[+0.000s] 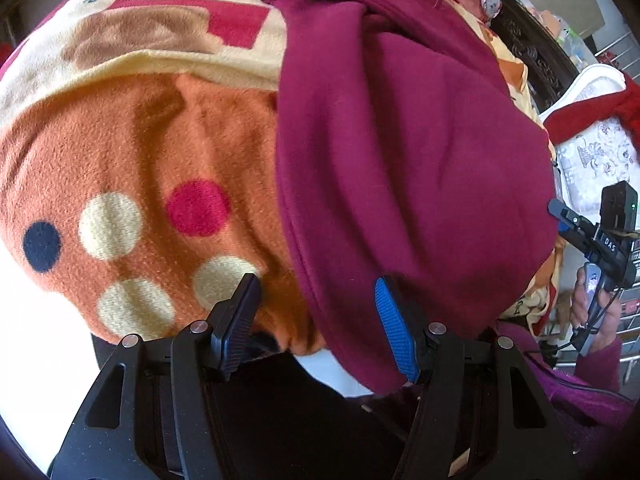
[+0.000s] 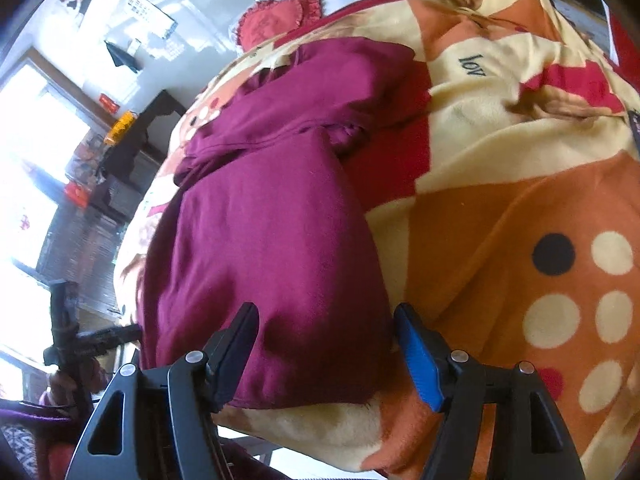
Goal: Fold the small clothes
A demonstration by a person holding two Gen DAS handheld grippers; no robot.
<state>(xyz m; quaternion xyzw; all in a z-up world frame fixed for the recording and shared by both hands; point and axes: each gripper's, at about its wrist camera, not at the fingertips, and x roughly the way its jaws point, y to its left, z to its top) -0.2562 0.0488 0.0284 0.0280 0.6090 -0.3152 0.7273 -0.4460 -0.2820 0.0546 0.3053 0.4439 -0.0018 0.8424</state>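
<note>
Left wrist view. Fleece blanket (image 1: 140, 152) across most of the frame — orange ground with cream, pink and navy dots at lower left, cream and red blocks at upper left. Maroon garment (image 1: 412, 152) spread on the blanket, filling centre and right, its lower hem reaching the bottom centre. Left gripper (image 1: 320, 324) at bottom centre, jaws spread wide, nothing between them; black finger over the dotted blanket, blue finger (image 1: 394, 330) over the garment's lower edge. Right gripper (image 1: 560, 216) at the right edge, small and seen side-on — jaw state not readable here. Floral pillow (image 1: 600, 160) with a red cloth (image 1: 588, 116) at upper right.

Right wrist view. Same blanket (image 2: 500, 208) across centre and right; bright window (image 2: 32, 152) at far left. Garment (image 2: 264, 216) running from upper centre down to bottom centre, partly folded, bunched near the middle. Right gripper (image 2: 326, 344) at bottom centre, jaws wide apart, straddling the garment's near end without clamping it. Red cushion (image 2: 276, 20) at the top.
</note>
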